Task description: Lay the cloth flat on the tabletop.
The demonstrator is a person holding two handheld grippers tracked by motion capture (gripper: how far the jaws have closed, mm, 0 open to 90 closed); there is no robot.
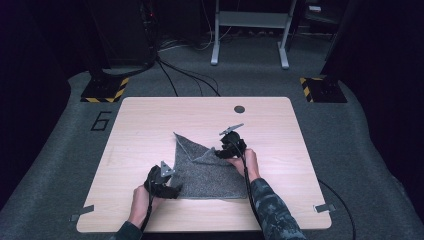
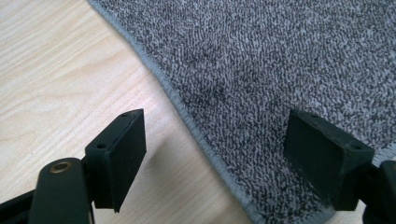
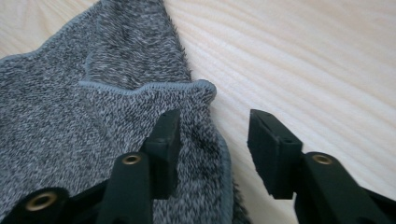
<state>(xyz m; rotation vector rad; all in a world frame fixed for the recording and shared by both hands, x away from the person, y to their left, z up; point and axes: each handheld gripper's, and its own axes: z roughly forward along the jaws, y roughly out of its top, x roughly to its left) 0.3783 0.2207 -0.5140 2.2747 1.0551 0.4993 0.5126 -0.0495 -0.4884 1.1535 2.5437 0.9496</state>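
Observation:
A grey speckled cloth (image 1: 205, 170) lies on the wooden table (image 1: 150, 120), partly folded, with one corner pointing to the far left. My left gripper (image 1: 167, 190) rests at the cloth's near left corner, open, its jaws straddling the hemmed edge (image 2: 196, 130). My right gripper (image 1: 225, 150) is at the cloth's far right side, open, one jaw over the folded-over corner (image 3: 201, 88) and the other over bare wood. Nothing is pinched between either pair of jaws.
A dark round hole (image 1: 239, 109) sits near the table's far edge. Cables (image 1: 185, 75) run over the grey floor behind the table, next to a metal stand (image 1: 250, 30) and two floor plates with yellow-black stripes (image 1: 105, 90).

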